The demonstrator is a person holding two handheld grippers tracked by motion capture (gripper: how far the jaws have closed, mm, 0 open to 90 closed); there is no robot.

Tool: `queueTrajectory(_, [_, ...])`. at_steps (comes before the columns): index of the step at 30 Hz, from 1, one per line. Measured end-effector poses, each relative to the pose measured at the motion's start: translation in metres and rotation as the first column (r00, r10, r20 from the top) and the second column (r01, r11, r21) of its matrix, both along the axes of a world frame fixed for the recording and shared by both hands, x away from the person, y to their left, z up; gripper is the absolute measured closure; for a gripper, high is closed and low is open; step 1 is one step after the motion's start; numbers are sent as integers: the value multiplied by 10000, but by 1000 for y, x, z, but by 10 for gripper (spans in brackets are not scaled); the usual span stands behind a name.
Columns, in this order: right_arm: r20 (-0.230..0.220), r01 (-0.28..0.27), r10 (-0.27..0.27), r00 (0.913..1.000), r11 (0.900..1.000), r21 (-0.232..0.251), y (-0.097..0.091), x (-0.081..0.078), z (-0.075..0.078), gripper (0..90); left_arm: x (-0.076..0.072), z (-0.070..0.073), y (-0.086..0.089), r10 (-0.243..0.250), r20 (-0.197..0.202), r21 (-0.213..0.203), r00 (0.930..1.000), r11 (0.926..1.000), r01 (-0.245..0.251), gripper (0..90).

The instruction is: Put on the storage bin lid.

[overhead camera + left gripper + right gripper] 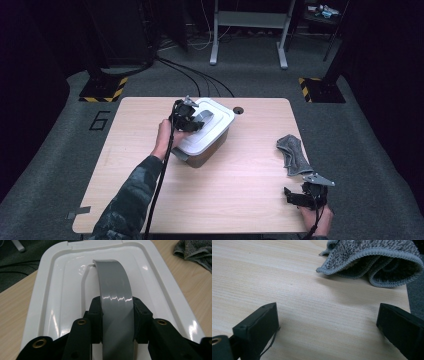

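A white plastic storage box (pixel 206 135) with a white recessed lid (pixel 62 285) stands on the pale wooden counter (pixel 235 185), toward the far side and left of centre, set at an angle to the counter's edges. A grey arched plastic handle (pixel 115 297) runs along the middle of the lid.

The left tongs (pixel 191 123) sit over the near-left part of the lid, held in the person's left hand (pixel 165 139). In the left gripper view the two black jaws stand one on each side of the grey handle, pads (pixel 96 315) flat against its edges with no gap visible on either side; the tongs are closed part-way upon the handle and have hold of it. The handle passes between the jaws and arches away toward the far rim of the lid. Whether the lid is raised off the box cannot be told.

The right tongs (pixel 294 196) rest low at the near-right corner of the counter, well apart from the box. In the right gripper view the jaws stand wide, bare wood between them and nothing held.

A crumpled grey towelling cloth (pixel 293 154) lies on the counter near its right edge, just beyond the right tongs and not touching them. A trailing black cable (pixel 159 185) runs back from the left tongs along the sleeve.
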State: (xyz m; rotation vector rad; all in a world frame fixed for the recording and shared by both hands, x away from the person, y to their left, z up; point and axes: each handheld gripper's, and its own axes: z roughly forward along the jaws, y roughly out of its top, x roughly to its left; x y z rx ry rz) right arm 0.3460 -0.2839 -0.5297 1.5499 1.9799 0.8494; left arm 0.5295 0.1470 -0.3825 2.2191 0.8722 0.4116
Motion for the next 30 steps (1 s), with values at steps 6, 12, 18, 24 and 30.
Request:
queueTrajectory(6, [2,1,-1,10000,10000,1,0,0,0,34,0,-2,-3,85,-102,61,9999,9999,-84,650])
queueTrajectory(12, [3,1,-1,10000,10000,1,0,0,0,34,0,-3,0,279,-156,33,9995,9996,-278,584])
queueTrajectory(18, [1,0,0,10000,10000,-1,0,0,0,34,-3,2,6,343,-112,-189,9993,9992,-345,342])
queueTrajectory(24, [6,3,-3,10000,10000,-2,0,0,0,34,-11,13,15,526,133,-428,9985,9977,-520,201])
queueTrajectory(30, [6,6,-6,10000,10000,-2,0,0,0,34,-24,26,26,494,391,-667,9980,9967,-467,147])
